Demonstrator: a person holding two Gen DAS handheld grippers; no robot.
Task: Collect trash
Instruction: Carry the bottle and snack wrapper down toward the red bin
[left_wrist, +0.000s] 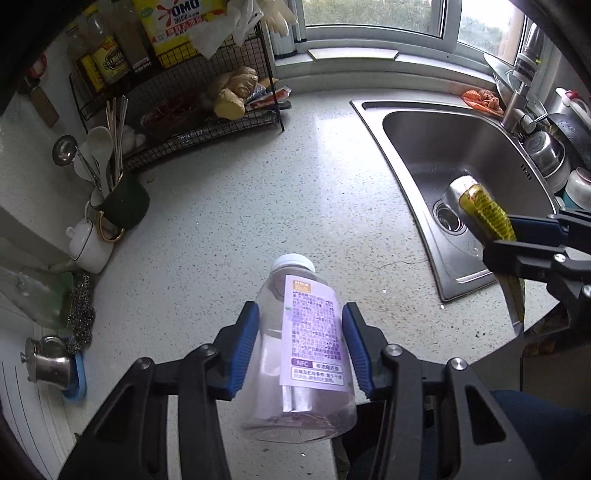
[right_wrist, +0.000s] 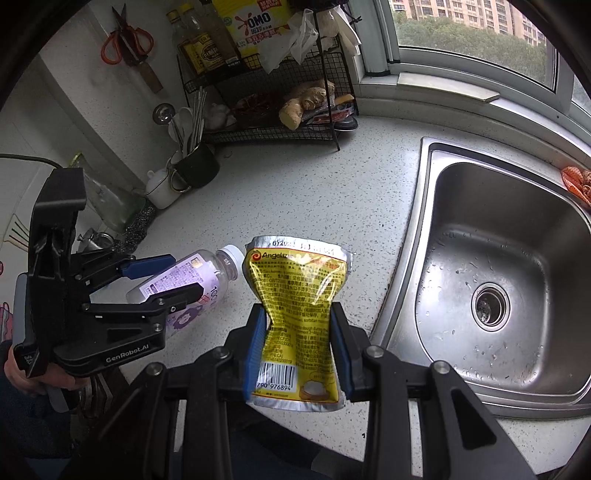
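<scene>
Speckled counter (left_wrist: 229, 206) lies below, beside the sink (right_wrist: 498, 280). Left gripper (left_wrist: 300, 345) is squeezed on an empty bottle (left_wrist: 299, 354) and right gripper (right_wrist: 297, 345) pinches a yellow packet (right_wrist: 295, 314), both in the air. I think a steady grip matters on the way to a bin, which is not in view.

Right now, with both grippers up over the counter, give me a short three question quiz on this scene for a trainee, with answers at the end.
1. True or false: the left gripper is shut on a clear plastic bottle with a white cap.
2. Multiple choice: what does the right gripper hold? A. a ginger root B. a yellow foil pouch C. a red pair of scissors
3. Fill in: seen from the right wrist view, the steel sink lies to the ____ of the held pouch.

Key: 1. true. 2. B. 3. right.
</scene>
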